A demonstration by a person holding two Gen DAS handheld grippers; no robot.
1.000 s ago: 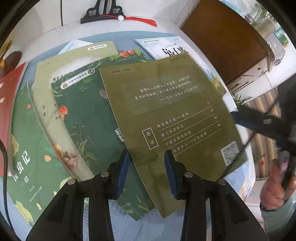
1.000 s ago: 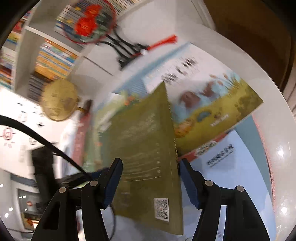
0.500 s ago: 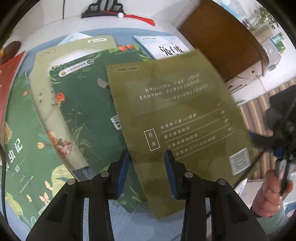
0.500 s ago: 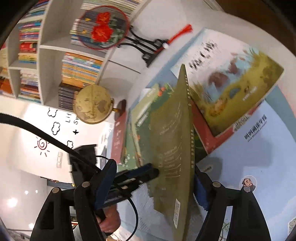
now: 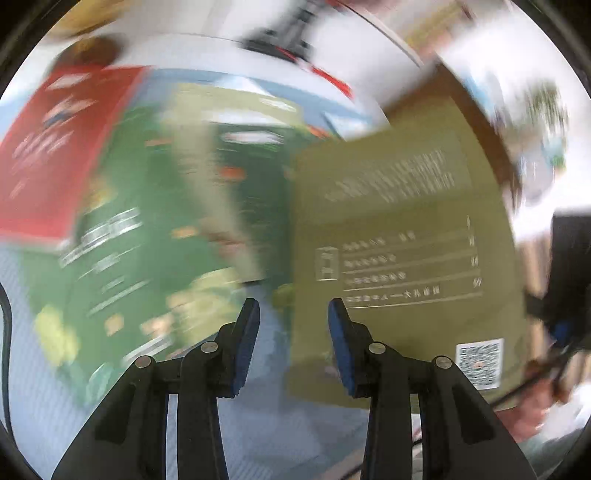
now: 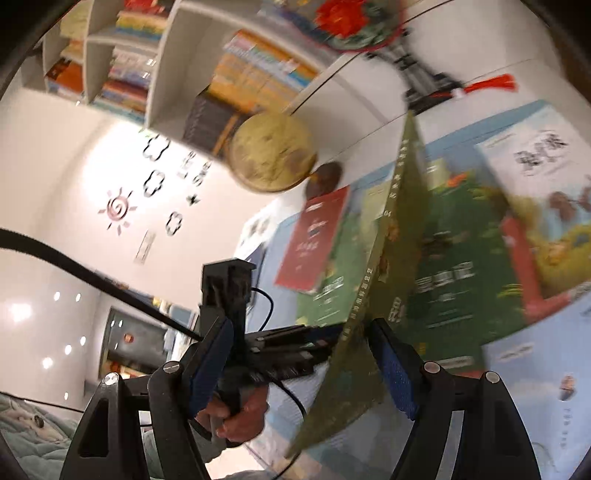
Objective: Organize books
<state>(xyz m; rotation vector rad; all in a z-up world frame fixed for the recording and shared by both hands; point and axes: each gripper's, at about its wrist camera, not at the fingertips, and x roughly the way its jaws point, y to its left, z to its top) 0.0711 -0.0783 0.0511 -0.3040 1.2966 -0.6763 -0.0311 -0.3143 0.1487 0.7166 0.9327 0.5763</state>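
Note:
An olive-green book [image 5: 402, 251] is raised off the table, back cover toward the left wrist camera. In the right wrist view it [image 6: 391, 280] stands nearly on edge, spine toward the camera. My left gripper [image 5: 293, 332] has its jaws apart; the book's lower left edge lies against its right pad. My right gripper [image 6: 303, 365] is wide open, with the book between its fingers near the right pad; no pinch shows. Green books [image 5: 155, 236] and a red book [image 5: 55, 147] lie flat on the table. The left wrist view is blurred.
A blue mat [image 5: 258, 417] covers the table. Illustrated books [image 6: 546, 206] lie at the right. A globe [image 6: 271, 151], a fan on a black stand [image 6: 354, 22] and a bookshelf [image 6: 207, 62] stand behind. The other gripper and hand [image 6: 236, 332] sit left of the book.
The olive book has tilted up from nearly flat to almost on edge and swung right. Both cameras have moved fast; the left view now shows the red book.

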